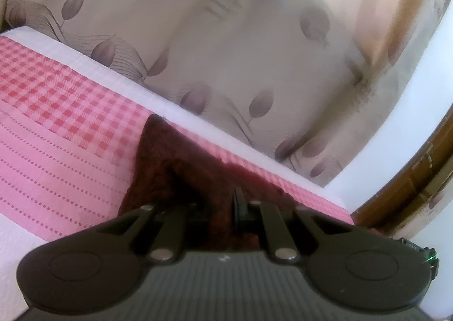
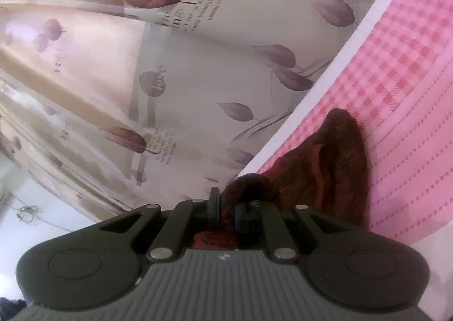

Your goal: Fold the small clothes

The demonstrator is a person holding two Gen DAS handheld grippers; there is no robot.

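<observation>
A small dark maroon fuzzy garment (image 1: 181, 176) lies on a pink checked cloth near the far edge of the surface. In the left wrist view my left gripper (image 1: 218, 205) is pressed into the garment; the right finger shows, the left is sunk in the fabric, and the jaws look closed on it. In the right wrist view my right gripper (image 2: 226, 213) is shut on a bunched fold of the same maroon garment (image 2: 334, 162), which trails off to the right on the cloth.
The pink checked and dotted cloth (image 1: 56, 122) covers a white padded surface (image 1: 119, 77) whose far edge runs just behind the garment. A beige curtain with purple leaves (image 2: 198, 80) hangs behind. A wooden frame (image 1: 410, 188) stands at the right.
</observation>
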